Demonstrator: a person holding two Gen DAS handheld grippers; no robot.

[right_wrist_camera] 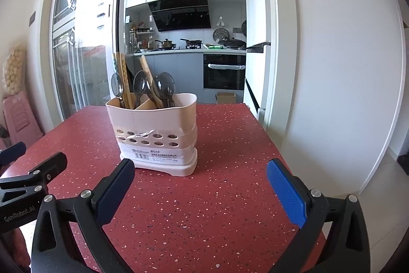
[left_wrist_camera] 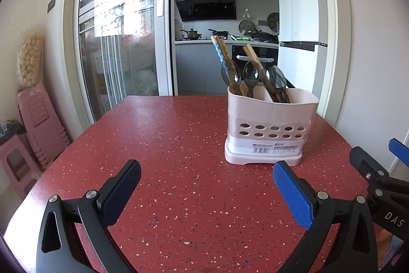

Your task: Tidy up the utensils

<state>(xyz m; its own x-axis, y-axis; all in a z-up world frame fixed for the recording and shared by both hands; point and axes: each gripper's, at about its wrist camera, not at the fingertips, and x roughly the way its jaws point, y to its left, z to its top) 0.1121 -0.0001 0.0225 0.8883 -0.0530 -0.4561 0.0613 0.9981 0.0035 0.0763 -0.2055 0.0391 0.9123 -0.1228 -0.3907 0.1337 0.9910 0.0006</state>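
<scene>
1. We see a pale holder [left_wrist_camera: 272, 129] standing upright on the red table [left_wrist_camera: 179, 170]. In the left view it sits at about 1 o'clock from our left gripper [left_wrist_camera: 207, 188]. In the right view it sits at about 11 o'clock from our right gripper [right_wrist_camera: 200, 186].

2. The spoons [left_wrist_camera: 251, 77] and chopsticks [left_wrist_camera: 222, 50] stand inside the holder. Their handles point down and their tops stick up. The holder has a wall in the middle, and there are utensils on both sides of it.

3. We find no utensil lying loose on the table in either view.

4. The fingers of both grippers are spread wide apart, and nothing is between them. Both hang over the table near the holder and do not touch it.

5. So the utensils already sit in the holder. This could mean the sorting is done. It could also mean the spoons and chopsticks, which look mixed on each side, are about to be sorted.

6. If we do reach in, we think it is best to go slowly from above. We pinch one handle or top at a time, near its middle.

7. The holder looks light, so a push from the side could tip it. The other gripper could steady it.
</scene>
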